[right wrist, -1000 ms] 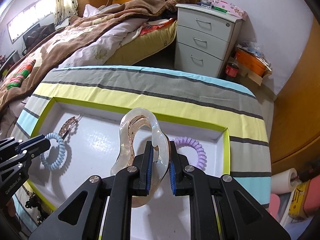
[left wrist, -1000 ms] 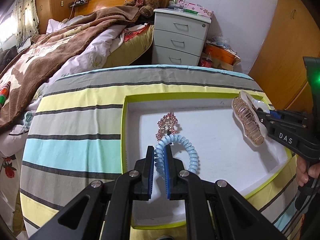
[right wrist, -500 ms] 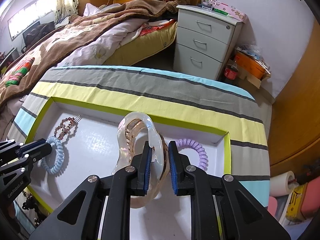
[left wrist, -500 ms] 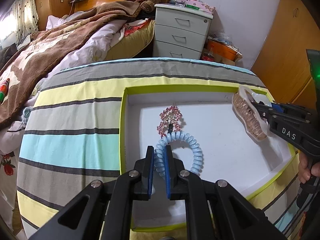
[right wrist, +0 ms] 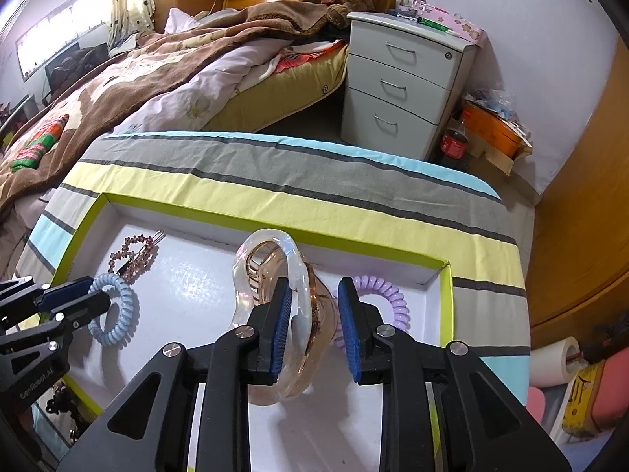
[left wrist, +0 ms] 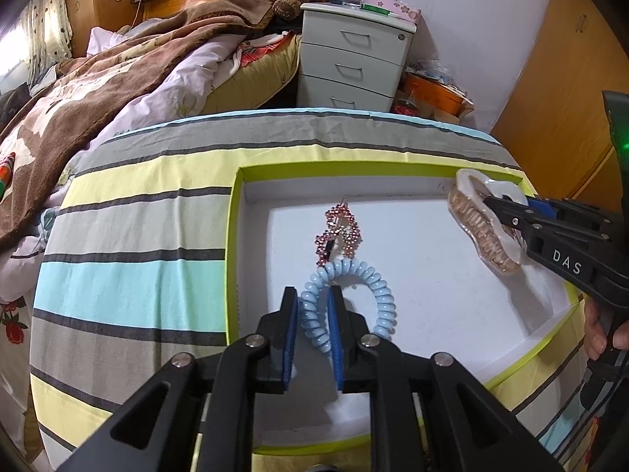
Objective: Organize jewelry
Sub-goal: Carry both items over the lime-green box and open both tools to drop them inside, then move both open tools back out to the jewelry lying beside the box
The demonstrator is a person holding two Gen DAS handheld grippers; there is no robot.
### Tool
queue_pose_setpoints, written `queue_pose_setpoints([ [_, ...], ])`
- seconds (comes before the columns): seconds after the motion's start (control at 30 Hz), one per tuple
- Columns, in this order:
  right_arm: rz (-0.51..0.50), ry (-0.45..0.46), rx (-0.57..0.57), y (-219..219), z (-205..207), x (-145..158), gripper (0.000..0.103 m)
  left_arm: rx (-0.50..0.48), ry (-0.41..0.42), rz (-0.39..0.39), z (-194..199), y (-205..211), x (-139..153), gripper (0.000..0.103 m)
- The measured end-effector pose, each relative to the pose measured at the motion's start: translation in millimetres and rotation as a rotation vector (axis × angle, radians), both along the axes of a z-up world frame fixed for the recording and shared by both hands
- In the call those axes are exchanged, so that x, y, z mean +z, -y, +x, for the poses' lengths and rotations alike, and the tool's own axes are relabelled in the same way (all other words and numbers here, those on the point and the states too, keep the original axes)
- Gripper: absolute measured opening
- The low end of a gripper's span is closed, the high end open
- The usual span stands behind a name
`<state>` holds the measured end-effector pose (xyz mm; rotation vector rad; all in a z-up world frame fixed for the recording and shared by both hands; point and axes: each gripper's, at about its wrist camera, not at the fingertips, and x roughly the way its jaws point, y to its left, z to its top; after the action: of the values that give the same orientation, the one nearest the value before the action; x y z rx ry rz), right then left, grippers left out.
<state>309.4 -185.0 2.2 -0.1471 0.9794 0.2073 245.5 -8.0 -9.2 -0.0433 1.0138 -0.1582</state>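
Note:
A white tray with a lime rim (left wrist: 232, 236) (right wrist: 446, 303) lies on the striped tablecloth. My left gripper (left wrist: 312, 310) is over its left part with the jaws slightly apart around one side of a blue spiral hair tie (left wrist: 377, 295) (right wrist: 118, 310). A pink beaded hair clip (left wrist: 338, 236) (right wrist: 131, 253) lies just beyond it. My right gripper (right wrist: 314, 310) is open over the tray's right part, with a clear pinkish claw clip (right wrist: 271, 271) (left wrist: 483, 228) between its jaws, against the left pad. A purple spiral hair tie (right wrist: 389, 299) lies behind it.
The table (left wrist: 129, 244) is covered in a striped cloth. Beyond it are a bed with a brown blanket (right wrist: 137, 78), a grey drawer unit (right wrist: 401, 82) and wooden doors (right wrist: 589, 204) on the right. A paper roll (right wrist: 558, 362) lies on the floor at the right.
Both grippers have opened. The right jaws have spread clearly away from the claw clip, and the left jaws have loosened around the blue hair tie. Both have sunk toward the tray floor.

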Motion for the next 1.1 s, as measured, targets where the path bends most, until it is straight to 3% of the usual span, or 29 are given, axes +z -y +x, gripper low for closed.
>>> queue_pose_setpoints([
  [0.23, 0.006, 0.01, -0.001, 1, -2, 4, 0.028, -0.005, 0.005, 0.005, -2, 2, 1, 0.028],
  [0.33, 0.019, 0.021, -0.001, 2, -4, 9, 0.034, 0.0, 0.011, 0.008, -3, 2, 3, 0.036],
  [0.67, 0.05, 0.073, -0.009, 6, -25, 29, 0.034, 0.003, 0.049, 0.001, -17, 2, 22, 0.052],
  [1.1, 0.155, 0.146, -0.019, 17, -90, 53, 0.034, 0.018, 0.115, -0.036, -68, -8, 48, 0.057],
])
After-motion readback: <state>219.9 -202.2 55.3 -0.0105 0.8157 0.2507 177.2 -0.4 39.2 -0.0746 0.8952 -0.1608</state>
